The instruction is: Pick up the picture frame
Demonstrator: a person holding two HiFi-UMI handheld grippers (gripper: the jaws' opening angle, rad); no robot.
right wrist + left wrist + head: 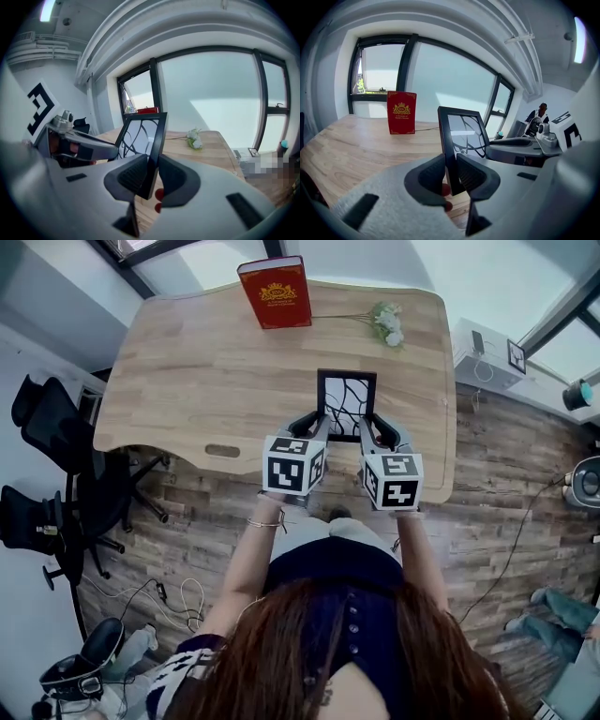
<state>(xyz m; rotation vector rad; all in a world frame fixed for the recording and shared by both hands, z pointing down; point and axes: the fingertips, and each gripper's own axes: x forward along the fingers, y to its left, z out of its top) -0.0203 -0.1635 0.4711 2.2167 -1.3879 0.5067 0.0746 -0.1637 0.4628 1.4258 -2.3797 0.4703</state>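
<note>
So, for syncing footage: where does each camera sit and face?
Head view: on the person's head, steeply down at the table, picture frame, left gripper, right gripper; hair, forearms show.
Left gripper view: on the left gripper, along fingers clamping the frame, toward the red book; red nail shows.
Right gripper view: on the right gripper, fingers clamping the frame, toward the flowers; red nail shows.
All share the frame.
</note>
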